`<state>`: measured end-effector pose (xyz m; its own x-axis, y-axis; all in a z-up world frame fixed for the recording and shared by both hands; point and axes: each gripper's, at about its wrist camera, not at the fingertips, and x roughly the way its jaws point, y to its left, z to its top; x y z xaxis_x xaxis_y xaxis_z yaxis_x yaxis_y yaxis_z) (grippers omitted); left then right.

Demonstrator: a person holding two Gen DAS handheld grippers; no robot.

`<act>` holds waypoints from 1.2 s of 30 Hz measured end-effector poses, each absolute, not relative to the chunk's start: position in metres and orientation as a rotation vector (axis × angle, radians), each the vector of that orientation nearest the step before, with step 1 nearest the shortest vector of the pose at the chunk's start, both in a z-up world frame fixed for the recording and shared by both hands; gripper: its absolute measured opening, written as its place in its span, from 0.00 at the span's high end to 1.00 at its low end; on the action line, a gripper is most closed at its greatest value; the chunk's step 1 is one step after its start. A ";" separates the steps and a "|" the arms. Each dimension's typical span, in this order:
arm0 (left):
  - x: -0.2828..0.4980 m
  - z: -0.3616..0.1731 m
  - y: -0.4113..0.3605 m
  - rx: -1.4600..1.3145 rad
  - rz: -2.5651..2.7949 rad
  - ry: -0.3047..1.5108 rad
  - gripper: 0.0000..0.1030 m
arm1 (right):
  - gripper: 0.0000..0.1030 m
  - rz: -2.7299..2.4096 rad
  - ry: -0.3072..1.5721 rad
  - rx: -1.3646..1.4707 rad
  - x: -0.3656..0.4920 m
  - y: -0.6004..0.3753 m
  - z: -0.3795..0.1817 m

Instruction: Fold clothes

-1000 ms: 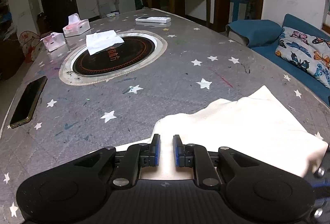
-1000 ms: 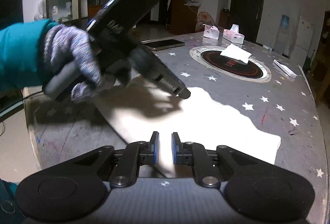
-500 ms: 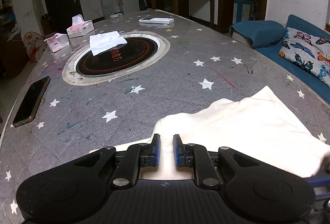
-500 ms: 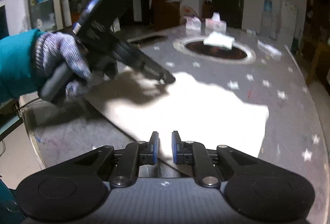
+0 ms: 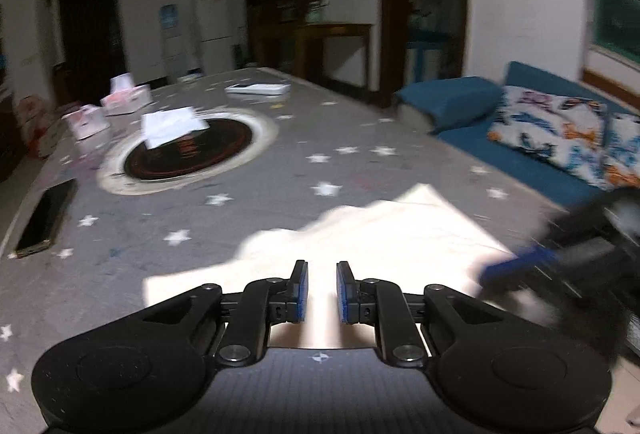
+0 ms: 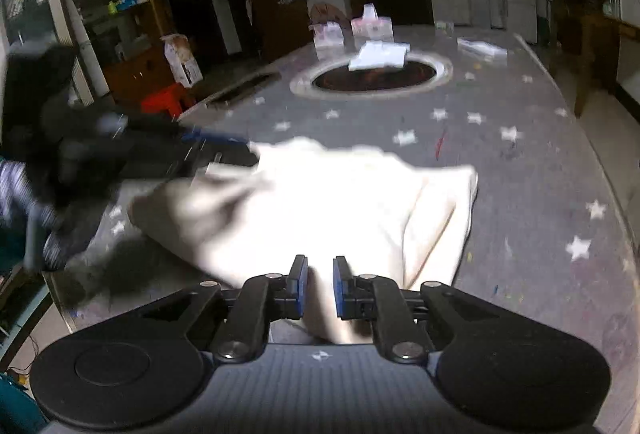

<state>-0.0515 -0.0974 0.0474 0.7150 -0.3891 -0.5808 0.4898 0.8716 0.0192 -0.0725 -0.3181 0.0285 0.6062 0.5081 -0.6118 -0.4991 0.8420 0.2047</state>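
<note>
- Currently the cream garment (image 6: 320, 202) lies on the near part of the star-patterned surface (image 6: 520, 162), with its near edge raised off that surface by both tools.
- Right tool (image 6: 320, 286): its jaws are clamped on a pinched fold of the garment, which runs up between the blue pads (image 6: 301, 284). Judged from this view, the grip is secure.
- Left tool (image 5: 322, 292): its jaws stand almost together with pale cloth between them. The left wrist view suggests a grip on the garment edge, though the exact contact is hard to confirm.
- In the right wrist view the left tool appears at the far left of the garment, blurred; a gloved hand (image 6: 24, 202) carries it.
- Step in hand, as judged: carry the gripped edge over the garment body to make a fold.
- Keep both tools at an equal height and pace, so the lifted edge stays straight and the fold line forms square.
- Keep the cloth lightly taut between the two tools; slack gives the bunching already visible on the right side of the garment.
- Hold both grips closed until the edge lies flat on the lower layer.
- Keep the path clear of the phone (image 5: 44, 218) at the left and the inset round plate (image 5: 188, 154) further off.
</note>
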 end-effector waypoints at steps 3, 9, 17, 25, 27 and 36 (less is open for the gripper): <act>-0.070 0.044 -0.106 0.174 -0.544 0.598 0.84 | 0.86 0.560 0.694 0.009 -0.059 -0.319 0.034; -0.078 0.028 -0.111 0.139 -0.541 0.645 0.84 | 0.89 0.523 0.730 -0.002 -0.030 -0.322 0.014; -0.080 0.023 -0.104 0.090 -0.525 0.657 0.81 | 0.88 0.506 0.696 -0.014 -0.006 -0.317 0.027; -0.091 0.027 -0.083 0.023 -0.492 0.667 0.78 | 0.89 0.476 0.718 -0.025 0.014 -0.310 0.015; -0.094 0.030 -0.076 0.001 -0.474 0.662 0.78 | 0.89 0.487 0.698 -0.029 0.012 -0.306 0.021; -0.100 0.035 -0.039 -0.115 -0.342 0.665 0.78 | 0.89 0.509 0.724 -0.054 0.018 -0.286 0.013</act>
<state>-0.0999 -0.0388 0.0354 0.7335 -0.3472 -0.5844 0.2741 0.9378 -0.2132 0.0178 -0.2861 0.0133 0.6333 0.4264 -0.6459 -0.4633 0.8773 0.1249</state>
